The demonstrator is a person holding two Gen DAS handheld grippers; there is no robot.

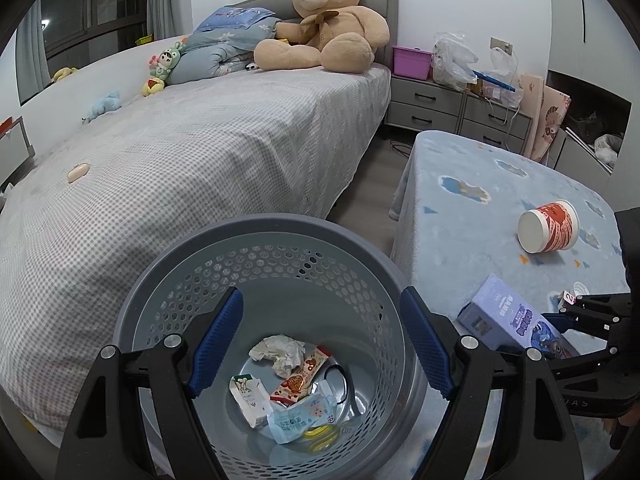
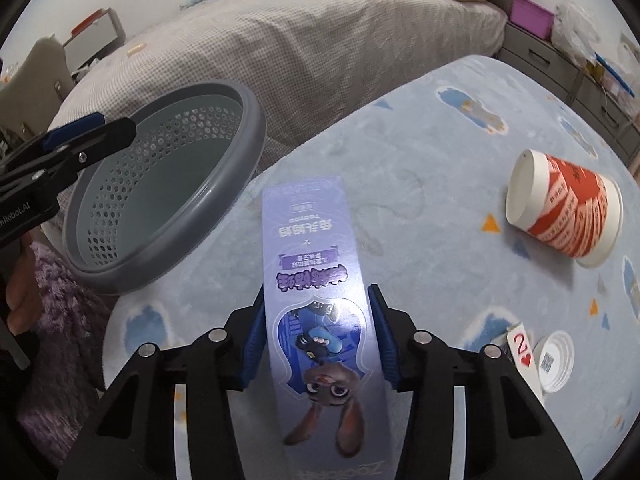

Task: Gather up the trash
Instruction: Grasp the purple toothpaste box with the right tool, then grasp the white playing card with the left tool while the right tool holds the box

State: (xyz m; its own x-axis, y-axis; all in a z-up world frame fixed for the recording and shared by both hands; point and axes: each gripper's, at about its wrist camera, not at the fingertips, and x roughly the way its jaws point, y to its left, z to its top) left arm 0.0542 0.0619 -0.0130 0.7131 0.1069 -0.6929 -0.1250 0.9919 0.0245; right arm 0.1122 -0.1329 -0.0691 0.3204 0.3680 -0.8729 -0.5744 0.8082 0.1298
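A grey perforated basket (image 1: 192,256) stands between the bed and a low table; inside lie crumpled paper (image 1: 282,350), a small carton and snack wrappers. My left gripper (image 1: 322,342) is open and empty above the basket's mouth. It also shows in the right wrist view (image 2: 90,132), with the basket (image 2: 244,152). My right gripper (image 2: 316,336) is shut on a long purple box (image 2: 314,248) with a cartoon rabbit, held over the blue table cover beside the basket. The box also shows in the left wrist view (image 1: 508,320). A red-and-white paper cup (image 2: 568,208) lies on its side on the table.
A white bottle cap (image 2: 554,360) and a small card marked 2 (image 2: 522,350) lie on the table near my right gripper. A bed (image 1: 180,152) with a large teddy bear (image 1: 328,24) sits behind the basket. Grey drawers (image 1: 440,104) stand at the back.
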